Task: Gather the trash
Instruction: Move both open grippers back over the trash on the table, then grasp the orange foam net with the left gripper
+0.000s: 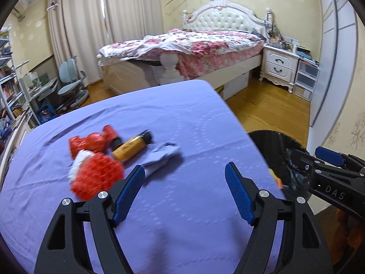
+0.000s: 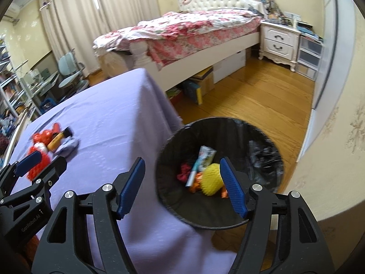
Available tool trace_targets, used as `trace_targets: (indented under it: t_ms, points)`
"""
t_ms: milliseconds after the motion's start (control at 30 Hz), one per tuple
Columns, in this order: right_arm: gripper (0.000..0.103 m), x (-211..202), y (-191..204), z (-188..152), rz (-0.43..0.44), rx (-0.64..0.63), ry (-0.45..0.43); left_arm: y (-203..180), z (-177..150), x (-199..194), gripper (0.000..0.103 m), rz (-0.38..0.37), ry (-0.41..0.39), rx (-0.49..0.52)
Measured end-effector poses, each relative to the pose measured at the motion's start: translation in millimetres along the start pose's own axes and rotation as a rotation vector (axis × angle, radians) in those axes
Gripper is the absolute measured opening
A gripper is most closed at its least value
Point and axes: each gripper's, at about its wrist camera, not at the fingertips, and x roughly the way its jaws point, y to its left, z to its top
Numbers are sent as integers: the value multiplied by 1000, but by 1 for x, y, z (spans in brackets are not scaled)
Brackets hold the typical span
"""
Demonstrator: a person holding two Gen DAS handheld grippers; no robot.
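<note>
The left hand-held gripper (image 1: 184, 171) was wide open and held nothing. The trash pile (image 1: 107, 157) lay ahead and to its left, on the worktop (image 1: 182, 114). The right hand-held gripper (image 2: 182, 166), open too, hung over the trash bin (image 2: 262, 134).

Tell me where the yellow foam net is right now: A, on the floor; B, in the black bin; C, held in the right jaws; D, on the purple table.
B: the yellow foam net lies inside the black bin among other trash, and the right gripper above it is open and holds nothing.
</note>
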Motion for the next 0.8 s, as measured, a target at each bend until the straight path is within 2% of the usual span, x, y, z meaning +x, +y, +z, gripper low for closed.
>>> trace_targets:
  t_ms: [333,500,667,800]
  points:
    - [66,7,63,-11,73,-88,44,62,-22,-5,73,129,12,-129]
    - [67,18,90,-15,77,-149,66,76,-21,7,73,131,24,-163]
    - [67,24,102,-14,77,-161,73,81,-19,19,73,88,50,-170]
    - [67,29,108,-12,75,-163,78,81,-23,23,49,59,73,-163]
